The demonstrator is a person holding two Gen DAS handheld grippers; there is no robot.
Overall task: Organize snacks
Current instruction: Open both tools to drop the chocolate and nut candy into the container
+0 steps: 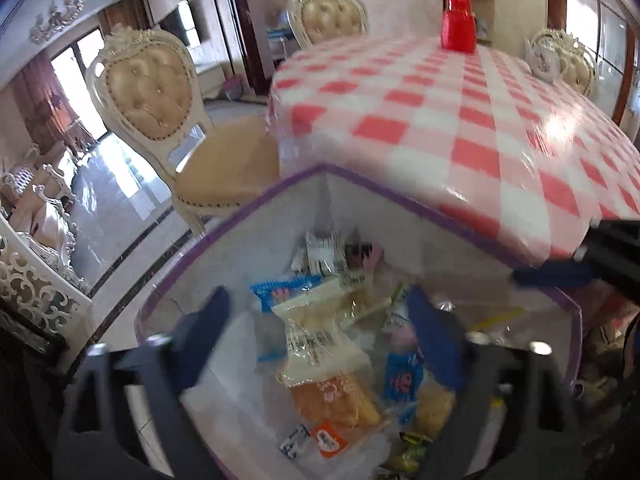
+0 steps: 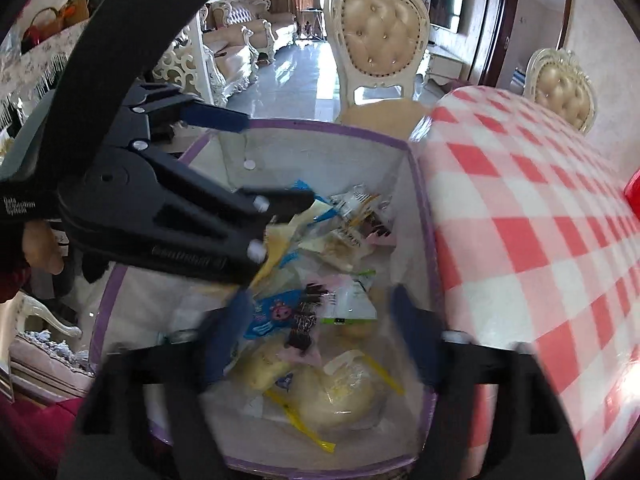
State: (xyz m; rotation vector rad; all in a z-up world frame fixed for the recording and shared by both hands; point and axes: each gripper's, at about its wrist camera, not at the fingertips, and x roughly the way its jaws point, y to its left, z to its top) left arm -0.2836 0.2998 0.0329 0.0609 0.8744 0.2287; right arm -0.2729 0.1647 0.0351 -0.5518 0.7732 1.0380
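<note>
Both claws hang over the bin (image 1: 460,216) beside the table (image 1: 440,120), jaws wide apart with nothing between them: left claw (image 1: 320,328), right claw (image 2: 320,332). The snacks (image 2: 320,320) lie heaped inside the bin, loose in their wrappers

We see a tablecloth (image 1: 460,120) checked in red, pink and white. The storage box (image 1: 420,208) beside it has white walls and a purple rim. Inside, we note snack packets (image 1: 316,344) in clear, cream, blue, orange and yellow wrappers; one blue packet (image 2: 276,312) carries a pink cartoon figure. Both the left gripper (image 1: 320,336) and the right gripper (image 2: 320,336) are black with blue pads. We mark a red jar (image 1: 459,24) and beige chairs (image 2: 380,36) with white frames.
</note>
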